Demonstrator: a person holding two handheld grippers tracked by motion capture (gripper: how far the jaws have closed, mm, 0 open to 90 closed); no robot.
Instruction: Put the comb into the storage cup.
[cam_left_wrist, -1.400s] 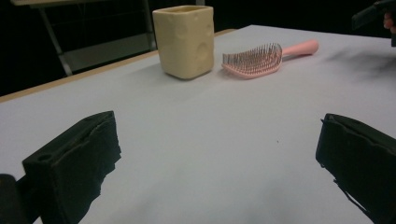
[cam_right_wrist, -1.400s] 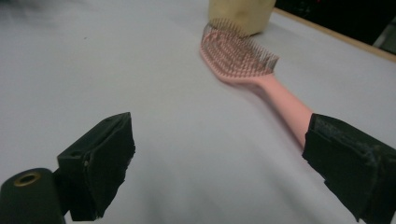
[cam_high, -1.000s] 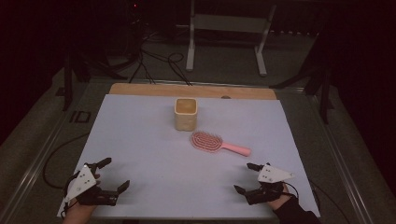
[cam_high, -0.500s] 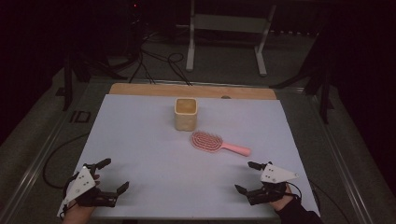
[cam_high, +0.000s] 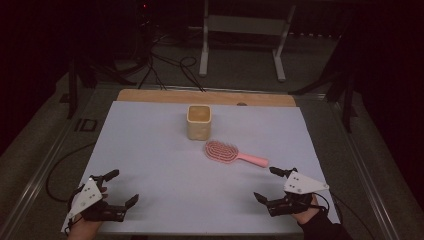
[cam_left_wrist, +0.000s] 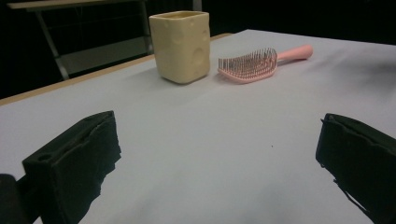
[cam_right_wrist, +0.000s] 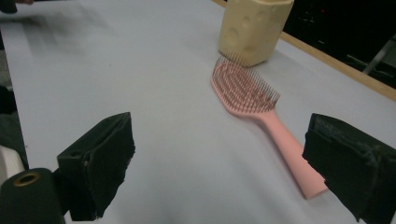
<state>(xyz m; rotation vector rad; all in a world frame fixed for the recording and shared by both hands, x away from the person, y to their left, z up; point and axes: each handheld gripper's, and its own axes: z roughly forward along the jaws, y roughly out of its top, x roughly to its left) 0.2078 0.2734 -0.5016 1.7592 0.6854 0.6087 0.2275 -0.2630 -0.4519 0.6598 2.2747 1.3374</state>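
Your right gripper (cam_high: 270, 184) sits low at the lower right of the high view, jaws spread wide and holding nothing, with your hand (cam_high: 306, 216) entering from the bottom edge. Your left gripper (cam_high: 118, 187) rests at the lower left of that view, jaws likewise wide apart and empty.

The pink hairbrush (cam_high: 233, 153) lies just right of centre on the pale table sheet (cam_high: 150, 150), bristles up, its handle pointing toward the lower right of the frame. The handle's end is near your right gripper but apart from it. In the right gripper view the hairbrush (cam_right_wrist: 261, 112) runs from the upper middle down to the lower right, its handle tip close beside the right-hand jaw; whether they touch cannot be told.

The yellow cup (cam_high: 199, 121) stands upright just above and left of the brush head in the high view, close beside it. In the left gripper view the cup (cam_left_wrist: 181, 45) and hairbrush (cam_left_wrist: 257, 63) sit side by side at the top of the frame, well beyond the two open jaws.
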